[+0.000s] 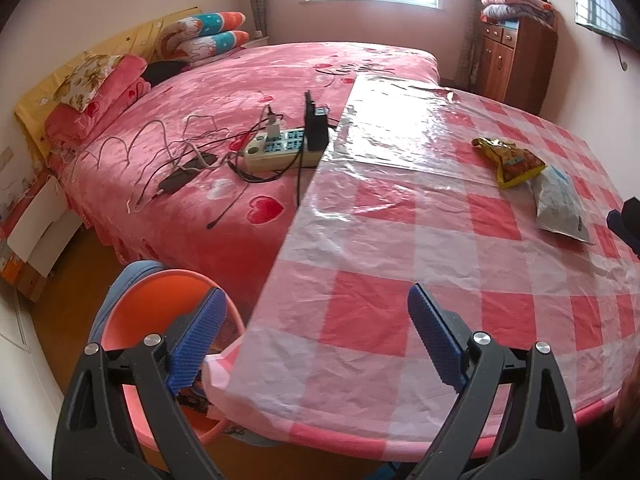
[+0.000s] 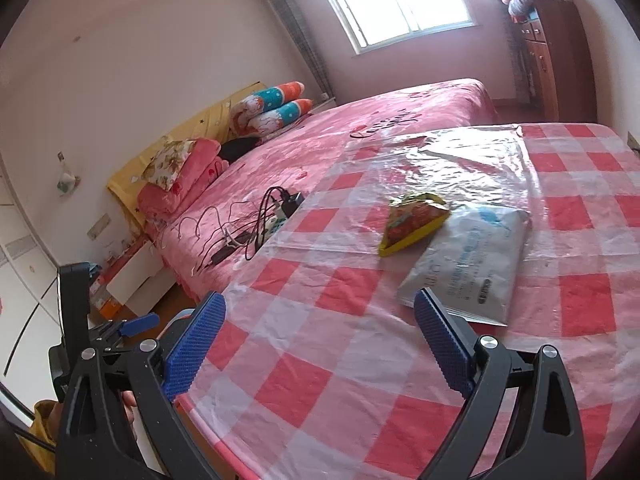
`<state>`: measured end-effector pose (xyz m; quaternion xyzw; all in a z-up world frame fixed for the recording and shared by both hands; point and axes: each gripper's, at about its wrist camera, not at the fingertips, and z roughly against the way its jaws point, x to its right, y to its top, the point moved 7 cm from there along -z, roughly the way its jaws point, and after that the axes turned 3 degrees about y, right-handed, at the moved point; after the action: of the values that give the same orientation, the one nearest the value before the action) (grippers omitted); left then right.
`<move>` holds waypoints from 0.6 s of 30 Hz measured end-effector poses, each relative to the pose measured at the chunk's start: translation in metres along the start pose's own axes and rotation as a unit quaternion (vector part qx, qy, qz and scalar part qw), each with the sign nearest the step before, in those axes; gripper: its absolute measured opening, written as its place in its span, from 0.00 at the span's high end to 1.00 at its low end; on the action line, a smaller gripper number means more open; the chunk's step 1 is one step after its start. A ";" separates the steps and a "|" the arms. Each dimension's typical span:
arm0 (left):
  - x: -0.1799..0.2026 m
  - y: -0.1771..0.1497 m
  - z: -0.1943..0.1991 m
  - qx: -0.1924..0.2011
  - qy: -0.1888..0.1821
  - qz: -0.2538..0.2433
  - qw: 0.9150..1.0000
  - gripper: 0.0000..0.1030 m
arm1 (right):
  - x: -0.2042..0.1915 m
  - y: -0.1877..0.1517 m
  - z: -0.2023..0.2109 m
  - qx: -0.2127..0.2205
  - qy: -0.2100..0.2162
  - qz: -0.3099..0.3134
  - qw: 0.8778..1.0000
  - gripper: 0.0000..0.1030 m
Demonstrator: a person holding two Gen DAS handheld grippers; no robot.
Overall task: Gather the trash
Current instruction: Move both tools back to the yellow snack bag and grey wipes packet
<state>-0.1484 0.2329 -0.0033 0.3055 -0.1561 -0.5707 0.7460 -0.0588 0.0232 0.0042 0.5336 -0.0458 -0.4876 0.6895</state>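
Both jaws spread wide, nothing held. My right hand-held gripper [image 2: 320, 340] hangs over the near edge of the surface [image 2: 320, 380]; the left hand-held gripper [image 1: 316, 340] sits above the near-left corner, with the orange bin [image 1: 160, 304] just below and left of it, off the surface's edge.

Two pieces of trash left on the checked plastic cover: a yellow-red snack packet [image 2: 414, 222] and a white-grey pouch [image 2: 468, 264]. The packet's near end overlaps the pouch's far corner, so they touch. From the left view both lie far right, well apart from that gripper. Right side is the obvious reach.

Handling guess:
- Snack packet: looks empty or nearly so, crumpled film, very light, soft. It'll crush rather than resist. Pinch the puffed middle or the raised crimped end; anywhere works.
- Pouch: flat, flexible, probably slick film, likely light. It lies flush on a glossy, wrinkled cover, so getting a finger under it is the hard part. I'd take the near edge, closest to my right jaws, and expect it to droop once lifted.

Risk: catching the loose plastic cover along with the pouch. Packet first, since it rides on top.
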 end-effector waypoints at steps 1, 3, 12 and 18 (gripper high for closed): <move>0.002 0.000 0.000 0.000 -0.001 -0.003 1.000 0.10 | 0.004 0.001 0.002 0.003 0.000 -0.004 1.000 0.08; 0.008 0.001 0.000 -0.001 -0.002 -0.009 1.000 0.10 | 0.010 0.002 0.006 0.008 -0.003 -0.009 1.000 0.08; 0.042 0.005 -0.001 -0.003 -0.011 -0.041 0.999 0.10 | 0.047 0.010 0.023 0.031 -0.016 -0.046 0.998 0.07; 0.067 0.009 -0.003 -0.006 -0.027 -0.057 0.998 0.10 | 0.078 0.015 0.034 0.045 -0.033 -0.075 0.996 0.07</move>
<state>-0.1194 0.1722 -0.0074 0.2944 -0.1551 -0.6208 0.7098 -0.0286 -0.0569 -0.0057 0.5492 -0.0504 -0.5531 0.6245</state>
